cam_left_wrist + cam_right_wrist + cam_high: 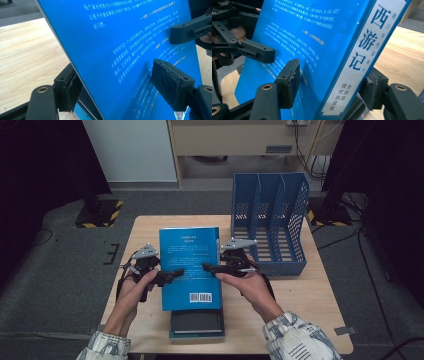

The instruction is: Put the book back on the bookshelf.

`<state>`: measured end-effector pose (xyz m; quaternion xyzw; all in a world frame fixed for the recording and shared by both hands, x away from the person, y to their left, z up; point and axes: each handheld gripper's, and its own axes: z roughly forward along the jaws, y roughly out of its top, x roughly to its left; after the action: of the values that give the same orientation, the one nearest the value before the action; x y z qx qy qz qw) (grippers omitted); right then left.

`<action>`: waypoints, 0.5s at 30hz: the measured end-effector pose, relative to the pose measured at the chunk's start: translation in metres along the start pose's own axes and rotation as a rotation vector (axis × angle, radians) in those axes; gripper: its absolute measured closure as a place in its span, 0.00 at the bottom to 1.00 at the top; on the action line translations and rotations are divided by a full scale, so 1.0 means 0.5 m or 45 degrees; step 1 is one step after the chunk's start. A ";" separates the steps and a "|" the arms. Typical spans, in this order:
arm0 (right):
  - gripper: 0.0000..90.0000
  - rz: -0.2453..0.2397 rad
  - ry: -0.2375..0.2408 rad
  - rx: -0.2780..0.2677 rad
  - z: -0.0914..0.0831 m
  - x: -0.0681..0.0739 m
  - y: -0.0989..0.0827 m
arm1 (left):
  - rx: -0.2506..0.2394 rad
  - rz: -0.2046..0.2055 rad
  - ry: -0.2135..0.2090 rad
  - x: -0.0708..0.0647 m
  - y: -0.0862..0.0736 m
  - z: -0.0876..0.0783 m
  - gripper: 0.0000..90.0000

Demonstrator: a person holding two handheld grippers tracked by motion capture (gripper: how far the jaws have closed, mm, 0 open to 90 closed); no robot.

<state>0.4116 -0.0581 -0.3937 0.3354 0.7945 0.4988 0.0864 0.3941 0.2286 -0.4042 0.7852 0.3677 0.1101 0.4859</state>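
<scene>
Right gripper view — blue book spine reads 西游记.

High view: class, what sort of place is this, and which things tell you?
Probably a lab or recording room: black curtains, hazard-striped stand bases, and a lone wooden table on grey carpet.

floor: grey carpet | table: light wood | back: perhaps cabinets

Blue file rack on wooden table, dark book near front edge
</scene>
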 end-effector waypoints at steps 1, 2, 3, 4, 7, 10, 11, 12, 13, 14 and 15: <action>0.42 -0.001 0.001 0.007 0.002 -0.001 0.002 | -0.001 0.004 -0.001 0.000 0.001 0.000 0.29; 0.42 -0.001 0.001 0.007 0.002 -0.001 0.002 | 0.000 0.008 -0.004 0.000 0.002 0.000 0.29; 0.41 -0.007 0.003 0.012 0.004 -0.001 0.004 | 0.000 0.013 -0.006 -0.001 0.004 0.001 0.29; 0.40 -0.010 0.010 0.018 0.007 -0.001 0.006 | -0.005 0.016 -0.014 -0.002 0.007 0.003 0.29; 0.51 -0.010 0.080 -0.035 0.011 0.010 0.025 | -0.009 0.038 -0.029 -0.009 0.021 0.004 0.29; 0.52 -0.046 0.080 -0.033 0.007 0.014 0.037 | -0.015 0.045 -0.019 -0.008 0.024 0.003 0.30; 0.52 -0.054 0.078 -0.031 0.007 0.015 0.039 | -0.021 0.054 -0.002 -0.009 0.026 0.001 0.30; 0.52 -0.051 0.074 -0.020 0.009 0.013 0.042 | -0.030 0.062 0.019 -0.009 0.028 -0.003 0.32; 0.52 -0.040 0.073 -0.015 0.010 0.011 0.042 | -0.039 0.064 0.046 -0.007 0.030 -0.006 0.34; 0.52 -0.040 0.073 -0.015 0.010 0.011 0.042 | -0.039 0.064 0.046 -0.007 0.030 -0.006 0.34; 0.53 -0.040 0.073 -0.016 0.012 0.008 0.042 | -0.038 0.063 0.051 -0.007 0.030 -0.003 0.34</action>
<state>0.4207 -0.0453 -0.3781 0.3077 0.7987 0.5118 0.0735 0.3978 0.2231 -0.3904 0.7845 0.3561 0.1433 0.4871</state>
